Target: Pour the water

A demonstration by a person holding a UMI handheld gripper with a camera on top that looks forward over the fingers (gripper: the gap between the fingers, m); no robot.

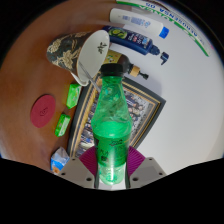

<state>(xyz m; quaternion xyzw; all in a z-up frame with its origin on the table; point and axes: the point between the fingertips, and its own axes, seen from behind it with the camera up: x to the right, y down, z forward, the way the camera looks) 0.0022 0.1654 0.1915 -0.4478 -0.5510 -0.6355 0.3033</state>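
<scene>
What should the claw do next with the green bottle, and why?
Probably lift and carry the green bottle toward the white cup lying just beyond it. The claw looks closed on the bottle's lower body, the bottle stands upright, and its dark cap seems on, so pouring likely can't begin yet.

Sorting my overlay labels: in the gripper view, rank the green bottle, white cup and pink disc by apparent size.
1. green bottle, largest, though nearest, between the fingers
2. white cup
3. pink disc, smallest
</scene>
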